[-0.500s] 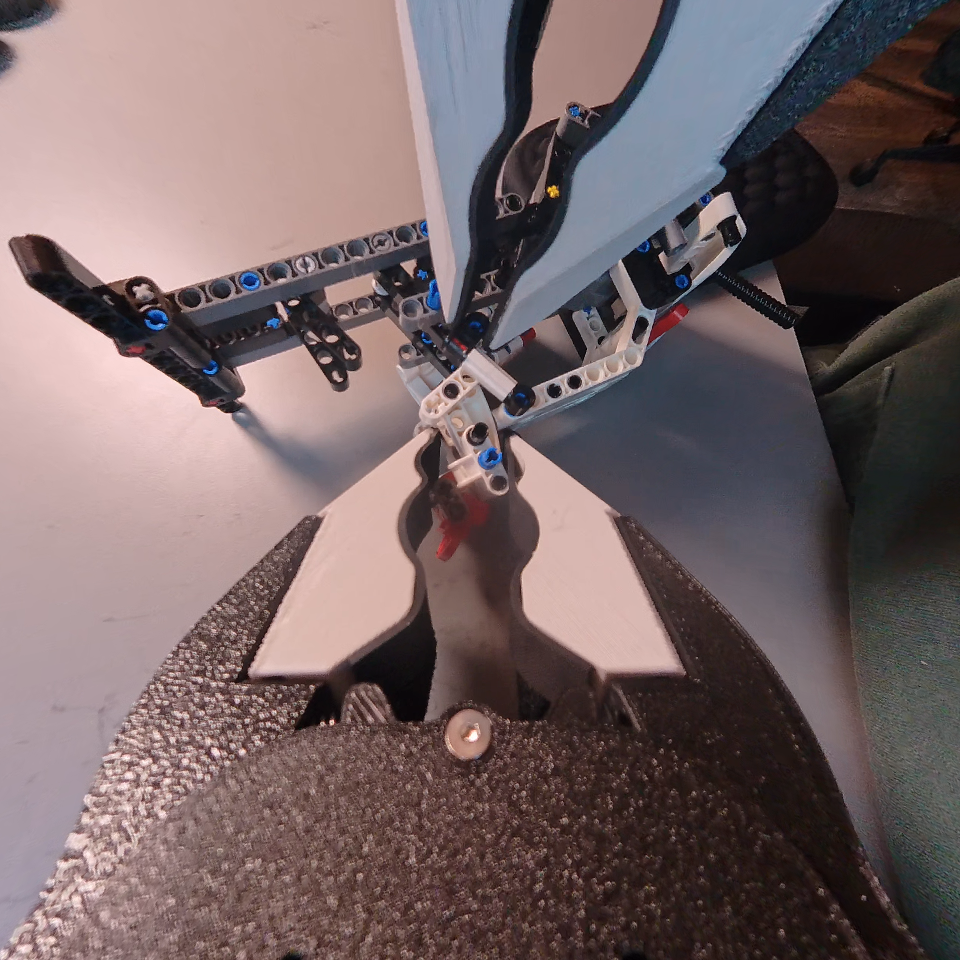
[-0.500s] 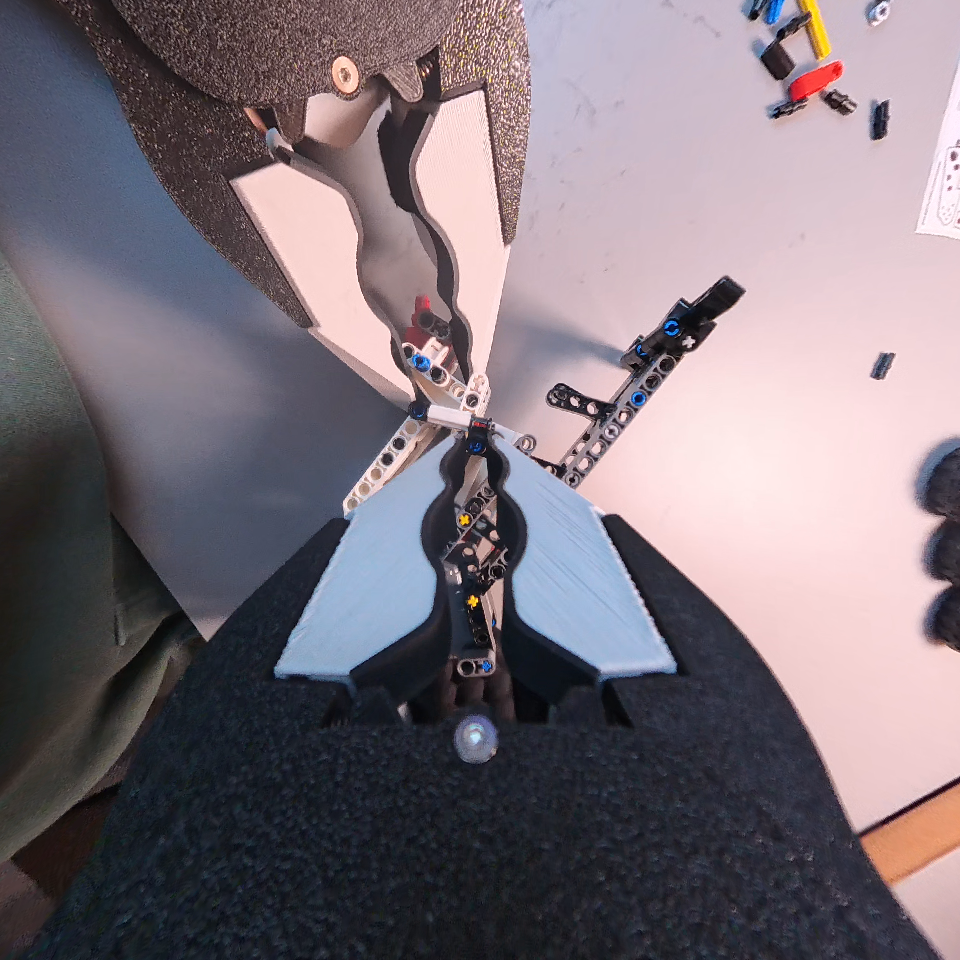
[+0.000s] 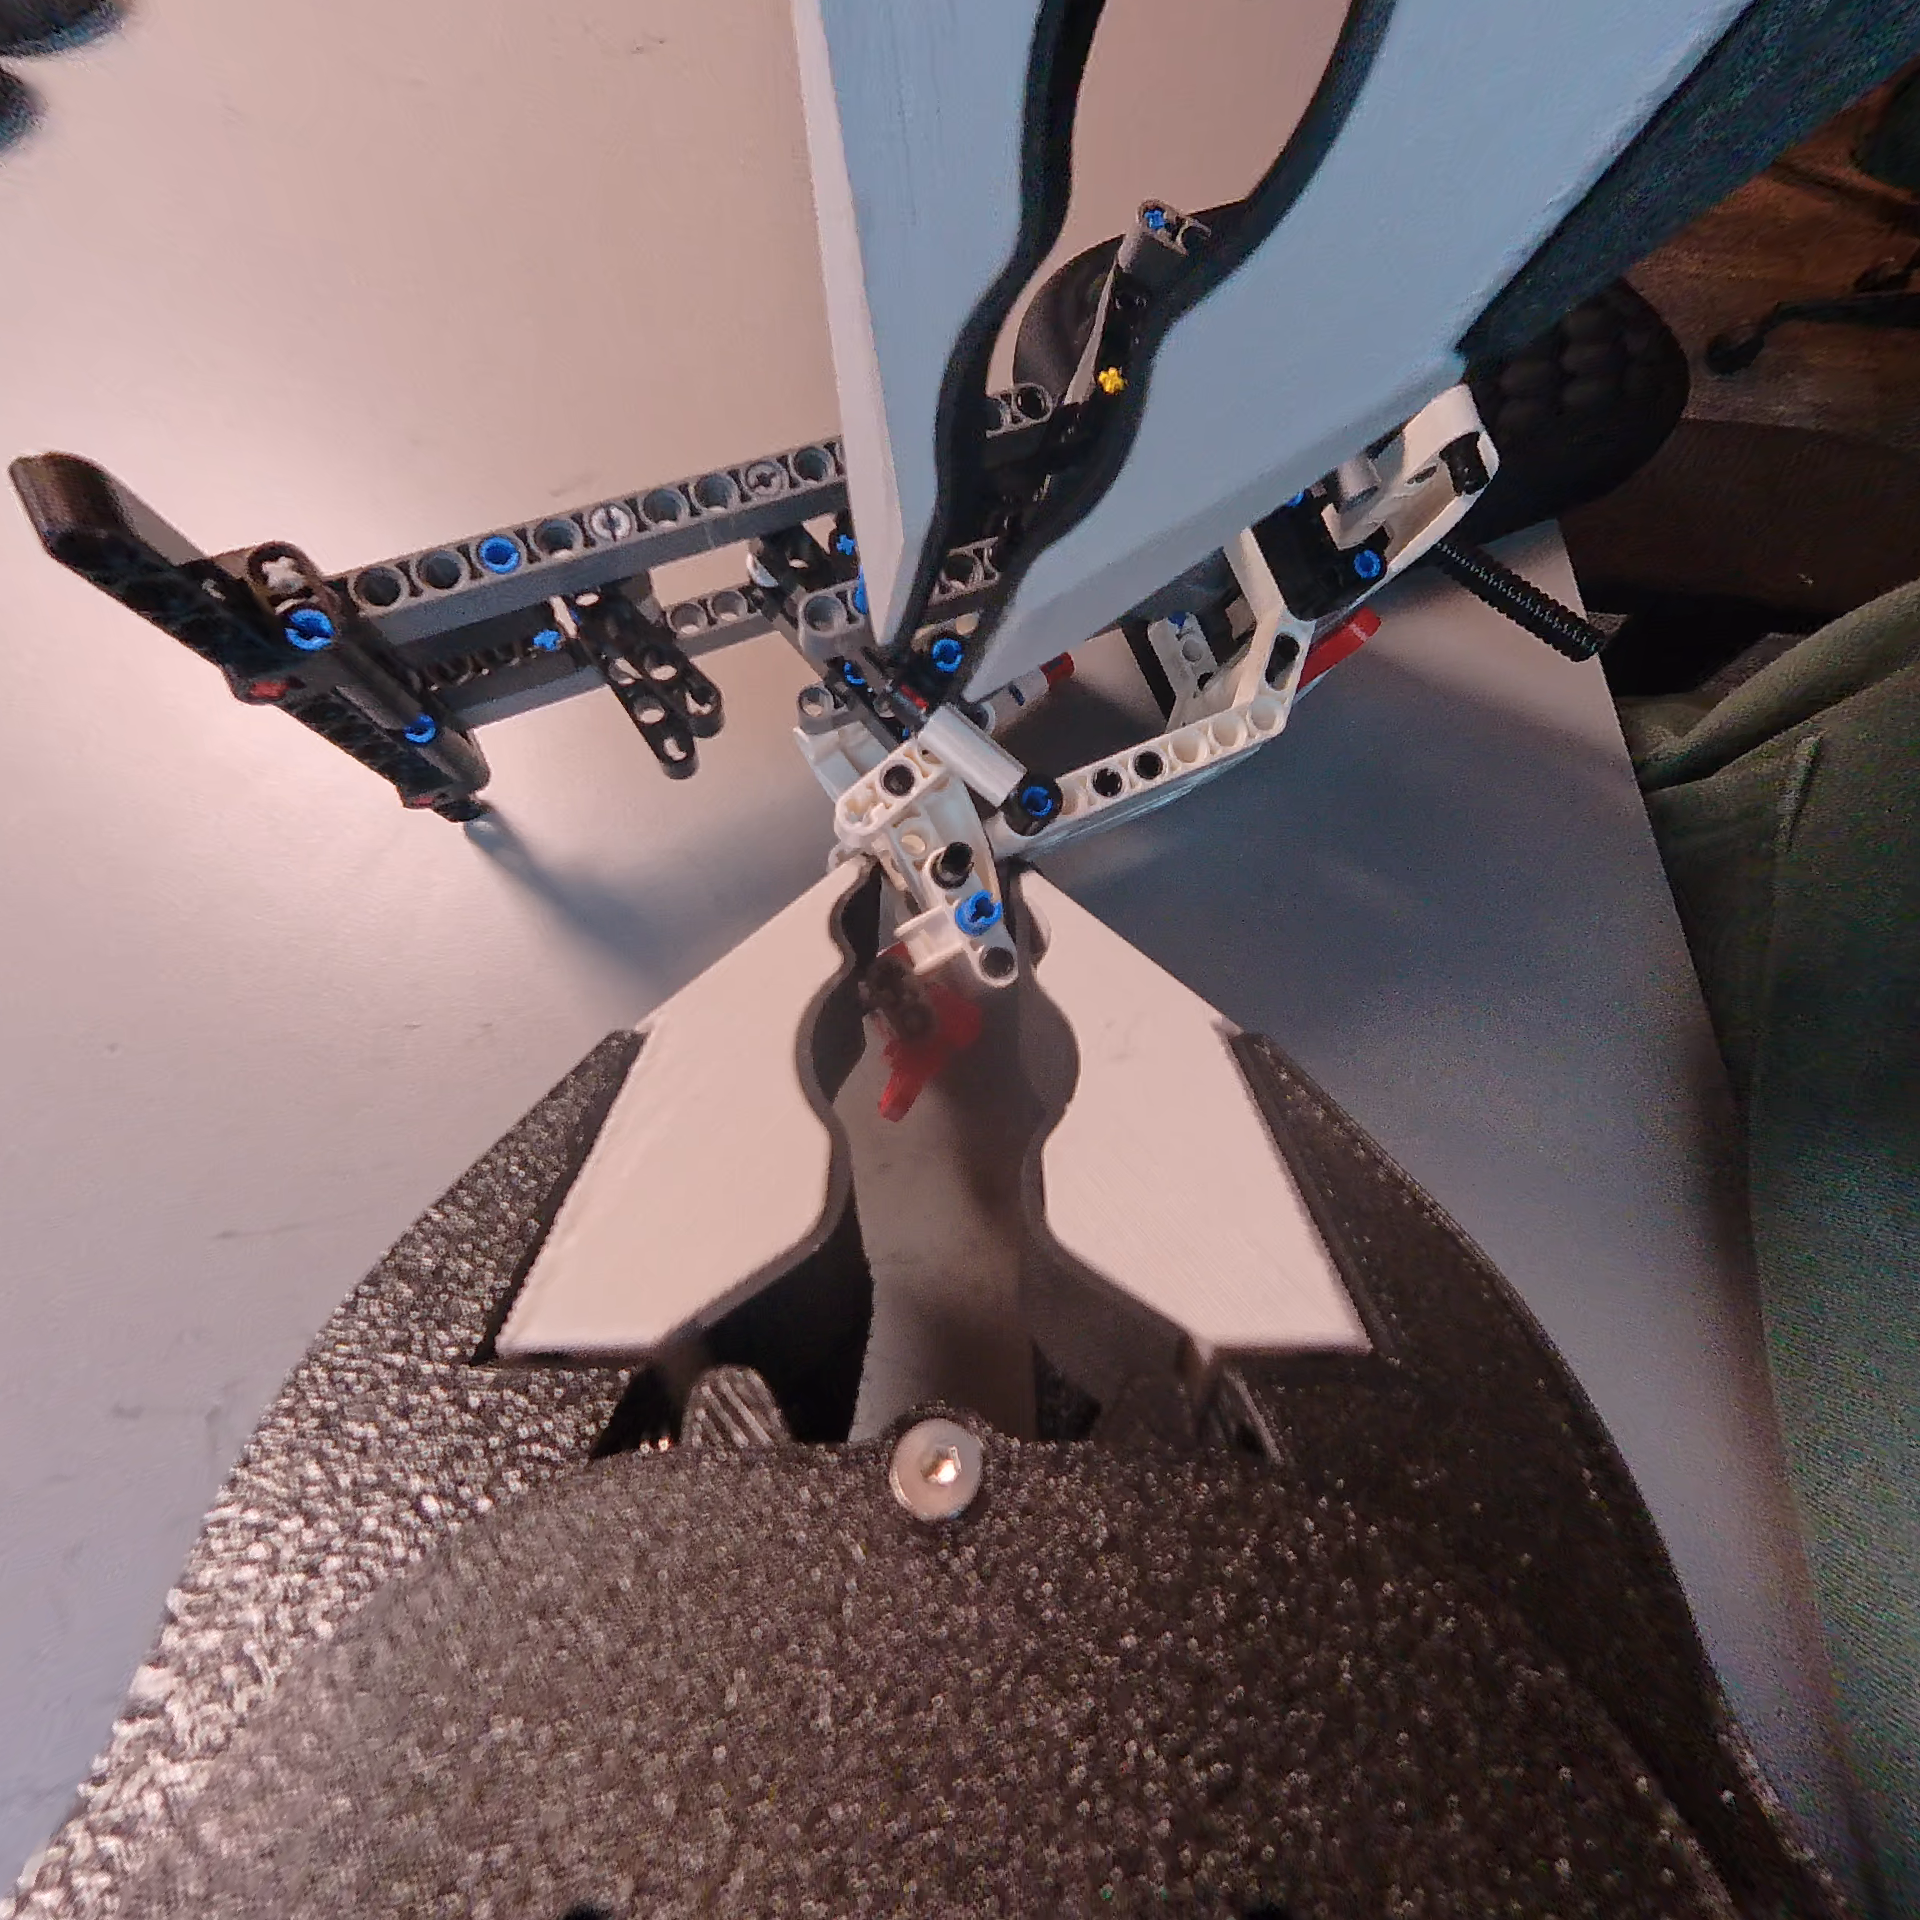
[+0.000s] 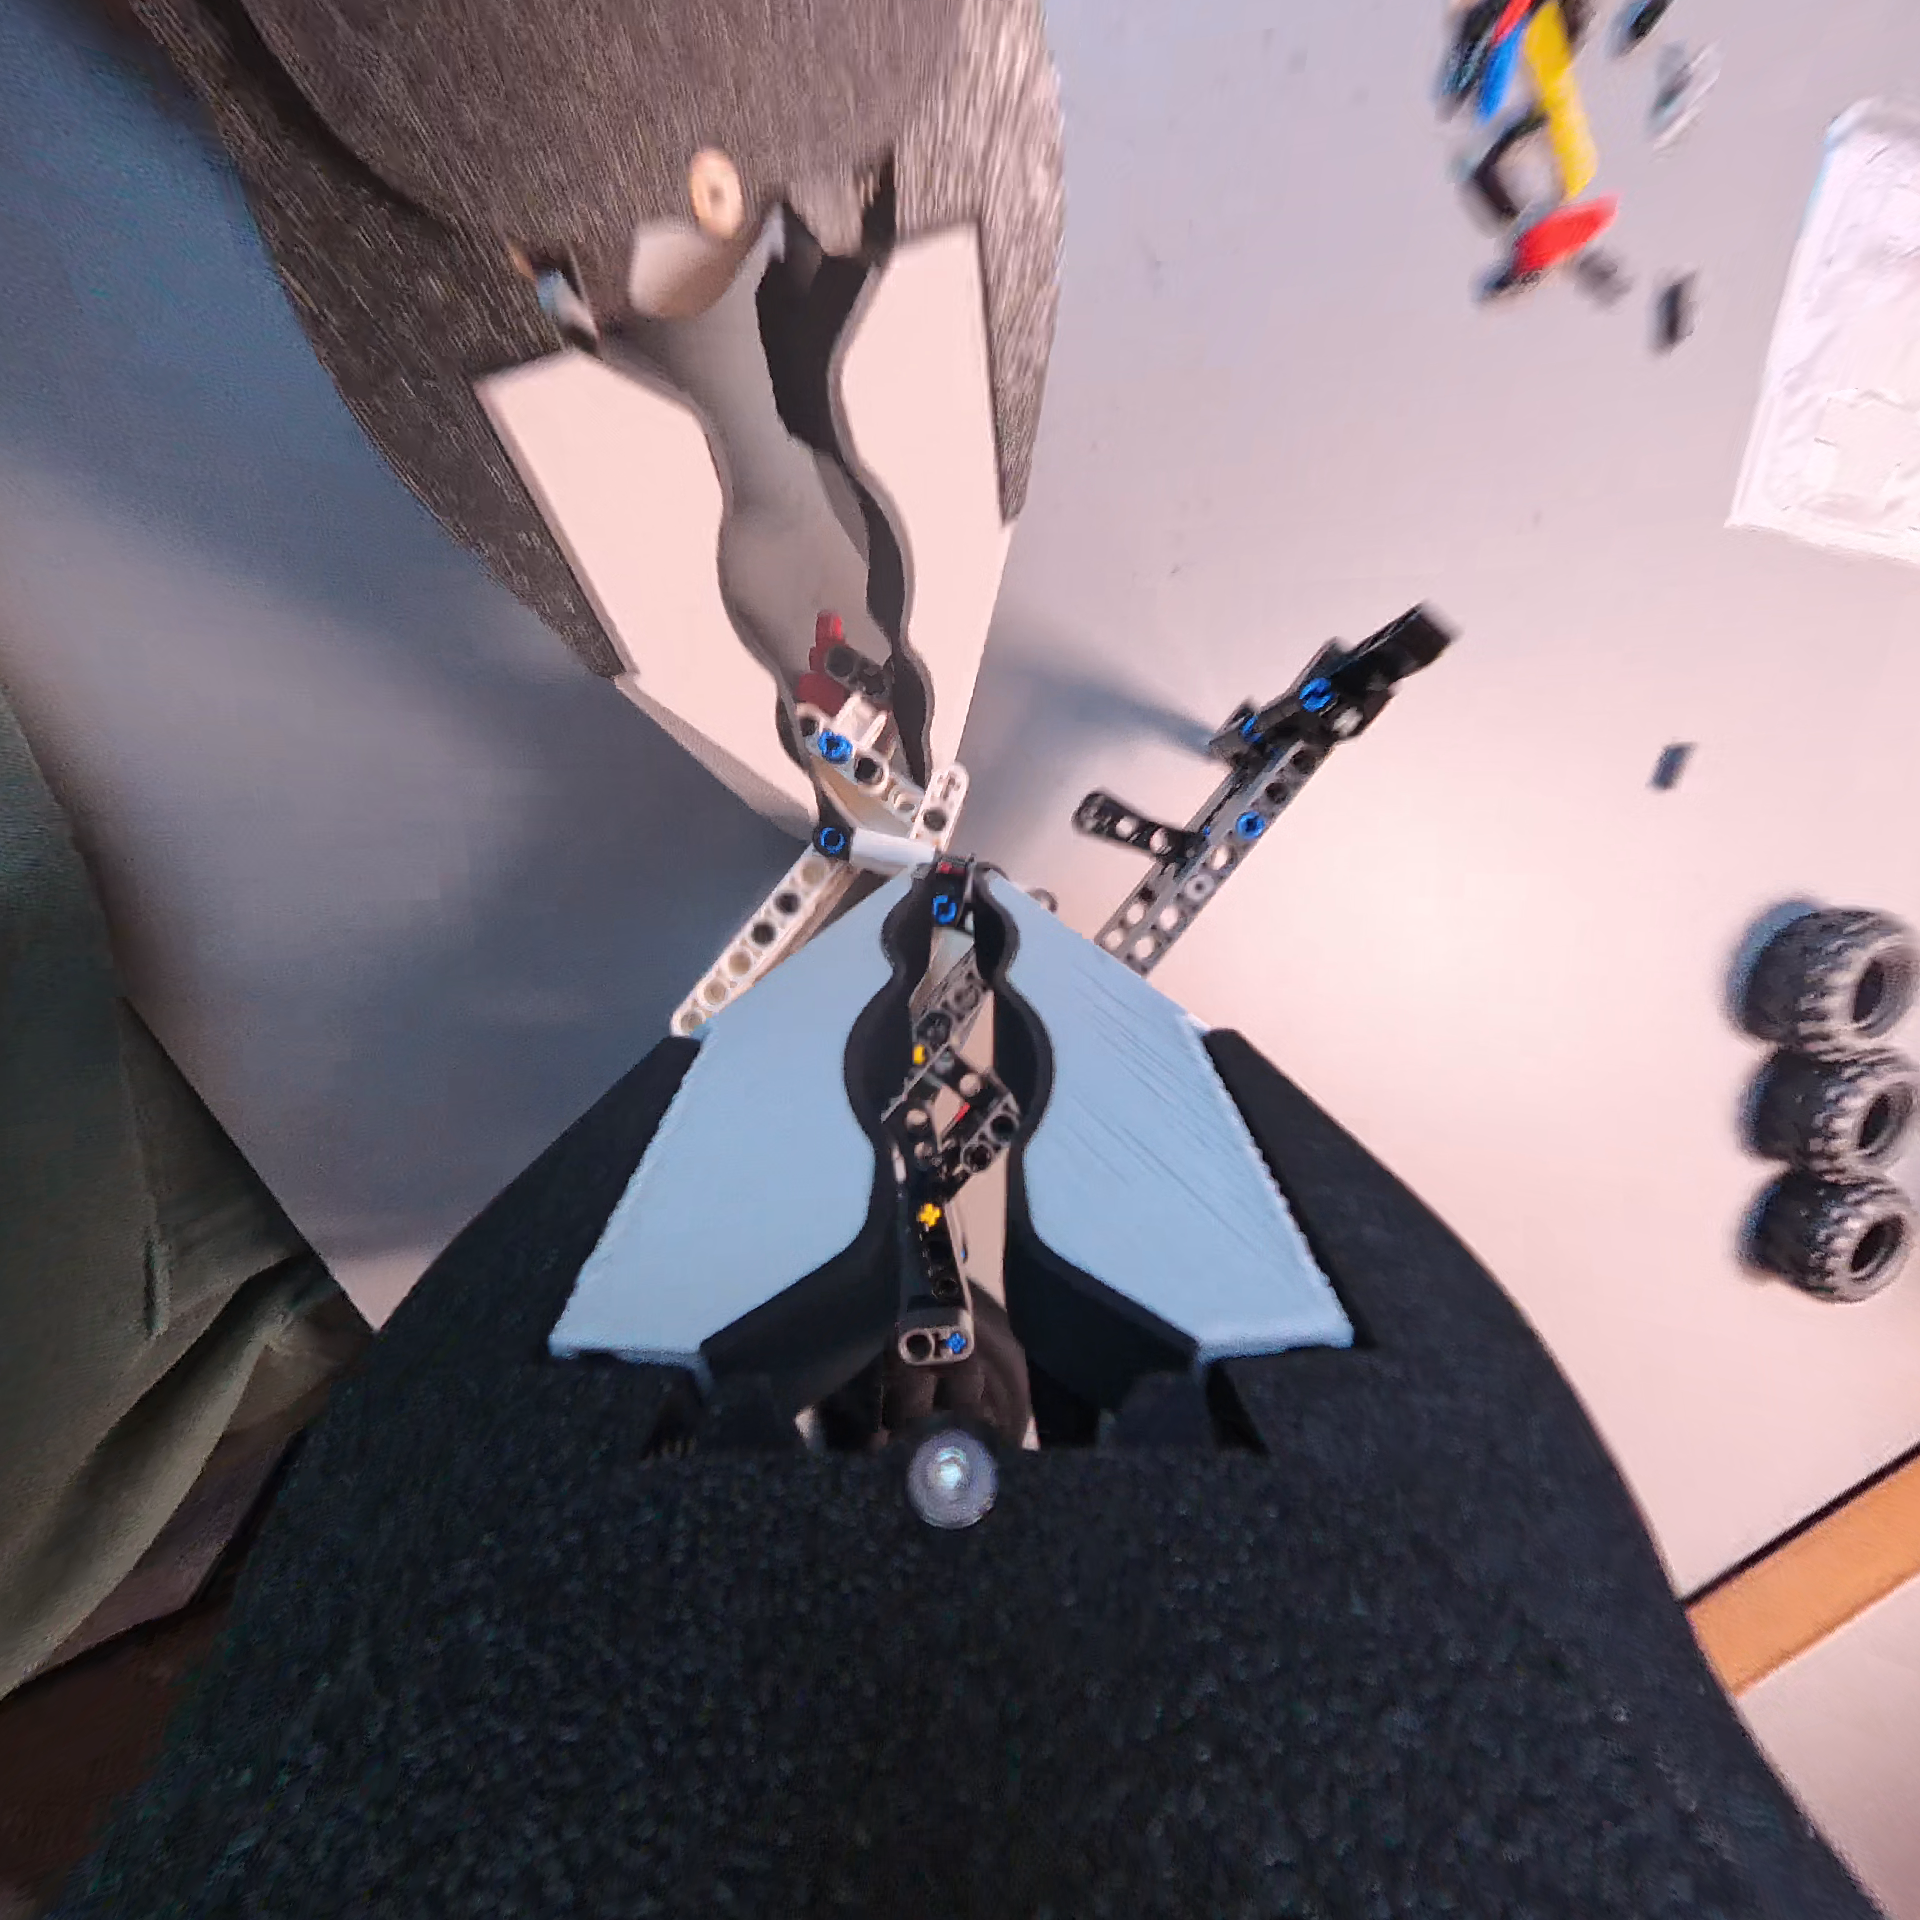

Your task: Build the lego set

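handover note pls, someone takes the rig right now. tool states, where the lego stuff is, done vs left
Left tool: shut on the white beam section at the near end of the lego assembly.
Right tool: shut on the assembly's dark middle frame, facing the left tool nearly tip to tip.
Assembly is gripped between both tools above the table; whether its far end rests on the table I cannot tell.
Loose parts, a plastic bag and three tyres lie on the table to the right.
Done: long grey chassis with white front framing.
Left: at least the three tyres and the loose parts. Keep both grips.
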{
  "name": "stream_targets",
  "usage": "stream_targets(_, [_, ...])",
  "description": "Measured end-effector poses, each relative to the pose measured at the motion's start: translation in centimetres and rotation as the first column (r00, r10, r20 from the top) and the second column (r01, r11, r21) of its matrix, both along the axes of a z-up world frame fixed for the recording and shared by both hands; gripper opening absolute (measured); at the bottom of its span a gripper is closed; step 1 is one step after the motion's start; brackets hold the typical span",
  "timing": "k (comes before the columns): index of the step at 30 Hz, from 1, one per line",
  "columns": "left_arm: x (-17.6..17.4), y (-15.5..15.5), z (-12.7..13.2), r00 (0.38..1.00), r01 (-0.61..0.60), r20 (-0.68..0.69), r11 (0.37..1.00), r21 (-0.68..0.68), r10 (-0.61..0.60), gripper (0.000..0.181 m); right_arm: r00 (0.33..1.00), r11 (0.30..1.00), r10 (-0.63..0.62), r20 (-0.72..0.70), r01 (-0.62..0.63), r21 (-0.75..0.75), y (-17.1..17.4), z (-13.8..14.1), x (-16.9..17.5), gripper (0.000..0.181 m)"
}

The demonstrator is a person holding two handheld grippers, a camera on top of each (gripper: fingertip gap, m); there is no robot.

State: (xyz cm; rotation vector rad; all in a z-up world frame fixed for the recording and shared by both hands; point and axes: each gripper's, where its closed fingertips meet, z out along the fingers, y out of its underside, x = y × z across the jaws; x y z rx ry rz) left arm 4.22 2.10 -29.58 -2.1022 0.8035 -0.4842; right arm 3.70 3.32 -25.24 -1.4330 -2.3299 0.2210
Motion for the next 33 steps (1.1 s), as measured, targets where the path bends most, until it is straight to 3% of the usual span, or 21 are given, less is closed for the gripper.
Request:
stream_targets(4, [0.0,0.0,0.0,1.0,-0.001,-0.003,1.0,0.003,0.001,0.024,1.0,0.999,0.013,0.001,-0.013,-0.047,-1.8,0.3,-0.2,0.008])
stream_targets(6, [0.0,0.0,0.0,1.0,0.0,-0.006,1.0,0.004,0.0,0.024,0.999,1.0,0.03,0.028,-0.03,0.007,-1.3,-0.6,0.0,0.0])
stream_targets(17, [-0.1,0.0,0.0,1.0,0.004,0.001,1.0,-0.007,-0.004,0.024,0.989,0.992,0.107,0.098,-0.113,0.055,-1.3,-1.0,0.0,0.0])
stream_targets(21, [-0.2,-0.1,0.0,1.0,0.009,0.007,1.0,-0.007,-0.009,0.024,0.998,0.998,0.061,-0.028,-0.061,0.01,-0.9,-0.3,-0.1,0.0])
stream_targets(24, [-0.2,-0.2,0.0,1.0,0.02,0.009,1.0,-0.005,-0.02,0.025,0.981,0.992,-0.044,-0.189,0.021,-0.123,-0.2,2.2,0.4,0.009])
stream_targets(29, [-0.1,-0.4,0.1,0.998,0.059,0.01,0.998,-0.001,-0.059,0.03,0.96,0.996,-0.077,-0.268,0.063,-0.063,2.4,1.4,3.3,0.021])
stream_targets(33, [-0.5,-0.5,0.1,0.992,0.116,-0.045,0.992,0.04,-0.114,0.026,0.934,0.976,-0.15,-0.323,0.087,-0.201,3.3,1.2,4.2,0.028])
